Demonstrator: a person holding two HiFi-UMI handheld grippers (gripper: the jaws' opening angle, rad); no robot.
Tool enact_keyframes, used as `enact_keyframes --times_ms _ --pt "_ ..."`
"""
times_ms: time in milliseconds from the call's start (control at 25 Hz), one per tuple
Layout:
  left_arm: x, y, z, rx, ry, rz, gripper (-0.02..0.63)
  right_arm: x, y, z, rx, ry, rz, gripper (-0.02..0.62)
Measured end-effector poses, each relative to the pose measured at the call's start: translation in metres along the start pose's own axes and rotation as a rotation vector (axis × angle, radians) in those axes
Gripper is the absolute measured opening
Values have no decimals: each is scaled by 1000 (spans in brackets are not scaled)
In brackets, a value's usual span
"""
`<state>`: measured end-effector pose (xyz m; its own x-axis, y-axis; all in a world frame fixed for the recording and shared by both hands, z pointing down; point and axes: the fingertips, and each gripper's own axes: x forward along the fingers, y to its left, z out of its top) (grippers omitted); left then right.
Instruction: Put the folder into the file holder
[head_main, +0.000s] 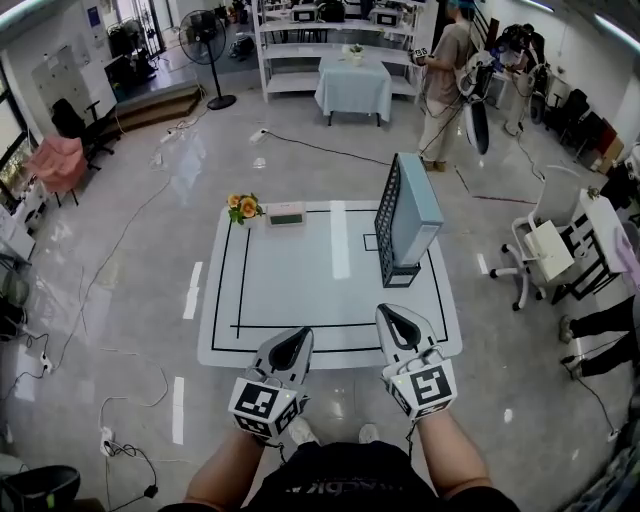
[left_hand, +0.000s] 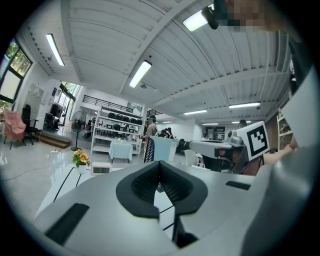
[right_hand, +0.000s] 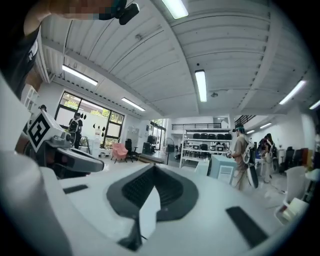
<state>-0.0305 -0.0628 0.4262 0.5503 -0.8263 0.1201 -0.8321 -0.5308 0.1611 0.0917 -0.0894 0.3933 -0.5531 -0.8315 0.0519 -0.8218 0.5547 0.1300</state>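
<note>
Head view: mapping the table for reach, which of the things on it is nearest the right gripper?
The black mesh file holder, upright at the table's right. The flowers and small clock sit at the far edge, further left.

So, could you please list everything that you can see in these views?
table: one, white with black lines, mid-floor
file holder: one, black mesh, table's right side
folder: one, light blue, upright in the file holder
flowers: one bunch, yellow-orange, table's far left
clock: one, white, beside the flowers
fan: one, black, far left
chair: one, pink, left edge
bystander: one, beige clothes, far right
left tongs: one, grey-white, shut and empty, at the table's near edge
right tongs: one, grey-white, shut and empty, at the table's near edge
</note>
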Motion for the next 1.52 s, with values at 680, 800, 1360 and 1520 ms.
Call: enact_keyframes --times_ms 680,800,1360,1520 --pt "3 -109 -26 -38 -18 182 3 -85 -37 -32 80 1 213 2" --pt "1 -122 -28 -37 -26 199 3 -96 -39 -35 71 5 235 2" --pt "0 -140 -25 -22 -30 219 3 -109 -39 -34 69 7 275 0" --pt "2 -138 -23 -16 -31 222 3 -106 -40 -31 70 0 274 0"
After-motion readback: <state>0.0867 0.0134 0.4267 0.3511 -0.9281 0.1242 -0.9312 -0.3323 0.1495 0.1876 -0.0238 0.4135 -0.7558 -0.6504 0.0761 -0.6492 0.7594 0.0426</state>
